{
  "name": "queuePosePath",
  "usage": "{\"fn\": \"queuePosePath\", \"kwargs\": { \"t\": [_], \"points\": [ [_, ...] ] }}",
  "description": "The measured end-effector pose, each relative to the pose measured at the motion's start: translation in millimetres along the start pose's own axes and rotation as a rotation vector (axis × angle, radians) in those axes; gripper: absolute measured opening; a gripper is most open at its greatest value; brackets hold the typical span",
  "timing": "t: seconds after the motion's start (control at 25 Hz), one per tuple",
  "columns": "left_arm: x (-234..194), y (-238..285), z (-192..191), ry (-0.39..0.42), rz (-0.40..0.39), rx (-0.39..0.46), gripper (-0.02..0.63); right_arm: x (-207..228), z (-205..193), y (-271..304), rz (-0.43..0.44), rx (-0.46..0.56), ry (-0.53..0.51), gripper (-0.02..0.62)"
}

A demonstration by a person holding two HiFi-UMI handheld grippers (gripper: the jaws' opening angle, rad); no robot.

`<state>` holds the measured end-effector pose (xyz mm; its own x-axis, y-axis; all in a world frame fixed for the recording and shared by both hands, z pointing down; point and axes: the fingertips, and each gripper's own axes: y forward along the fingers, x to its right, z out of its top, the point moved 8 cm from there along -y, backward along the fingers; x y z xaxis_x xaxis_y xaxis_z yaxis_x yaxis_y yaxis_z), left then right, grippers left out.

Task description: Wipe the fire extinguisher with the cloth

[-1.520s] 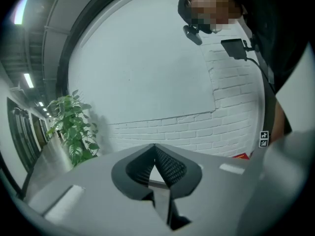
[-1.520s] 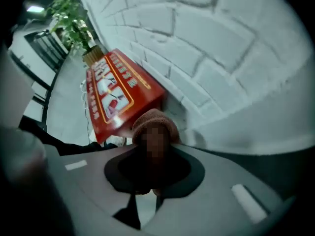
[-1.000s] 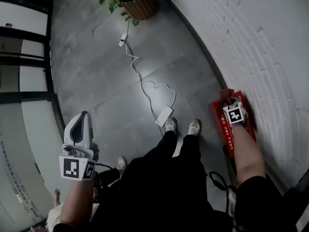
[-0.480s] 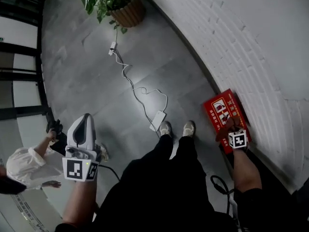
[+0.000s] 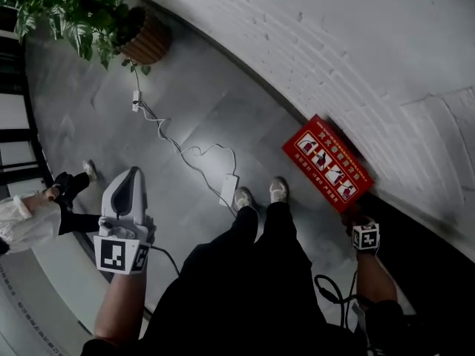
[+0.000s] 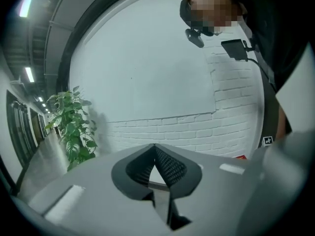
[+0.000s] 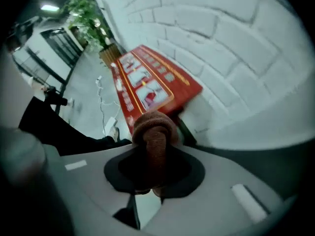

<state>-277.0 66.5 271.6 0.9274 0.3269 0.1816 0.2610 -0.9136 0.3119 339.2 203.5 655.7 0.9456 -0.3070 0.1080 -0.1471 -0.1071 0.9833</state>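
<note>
A red fire extinguisher box [image 5: 326, 162] with picture panels lies on the grey floor against the white brick wall; the right gripper view shows the box [image 7: 152, 85] just beyond the jaws. My right gripper [image 5: 356, 221] hangs pointing down just off the box's near end, shut on a rolled brown cloth [image 7: 152, 134] that sticks out past the jaws. My left gripper [image 5: 130, 176] is held out at the left over the floor, far from the box, its jaws [image 6: 155, 150] shut with nothing between them.
A potted plant [image 5: 82, 13] stands at the far left by the wall. A white cable with an adapter [image 5: 227, 188] runs across the floor to my feet [image 5: 260, 193]. Another person [image 5: 30, 217] is at the left edge. A dark cable [image 5: 326, 288] lies near my right side.
My right gripper, with the cloth in it, has come off the top of the red box and now hangs past its near end. Another person has come into view at the left.
</note>
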Motion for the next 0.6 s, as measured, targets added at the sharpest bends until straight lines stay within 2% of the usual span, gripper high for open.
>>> {"fn": "queuePosePath", "kwargs": {
  "t": [0.08,0.16,0.28,0.36,0.44,0.52,0.6],
  "points": [
    [-8.3,-4.1,-1.5,-0.001,0.025,-0.002,-0.002,-29.8,40.7,-6.8,0.061,0.14,-0.125,0.077],
    [-14.4,-10.3,-5.1,-0.024,0.063,-0.009,-0.002,-62.4,98.9,-3.2,0.129,0.248,-0.234,0.077],
    [-17.1,-26.9,-7.8,-0.036,0.111,-0.013,-0.002,-111.7,198.3,18.6,0.213,0.34,-0.318,0.078],
    [-18.6,-49.9,-5.8,-0.019,0.162,-0.023,-0.002,-145.0,254.5,41.3,0.243,0.34,-0.379,0.077],
    [-23.5,-76.7,-4.2,0.0,0.228,-0.045,-0.002,-169.8,295.4,67.6,0.24,0.294,-0.457,0.08],
    [-30.6,-102.6,-7.8,0.004,0.294,-0.079,-0.002,-181.3,318.8,91.3,0.215,0.207,-0.488,0.084],
    [-34.1,-127.6,-14.6,-0.01,0.357,-0.114,-0.002,-184.5,323.8,109.7,0.21,0.099,-0.462,0.084]
  ]
}}
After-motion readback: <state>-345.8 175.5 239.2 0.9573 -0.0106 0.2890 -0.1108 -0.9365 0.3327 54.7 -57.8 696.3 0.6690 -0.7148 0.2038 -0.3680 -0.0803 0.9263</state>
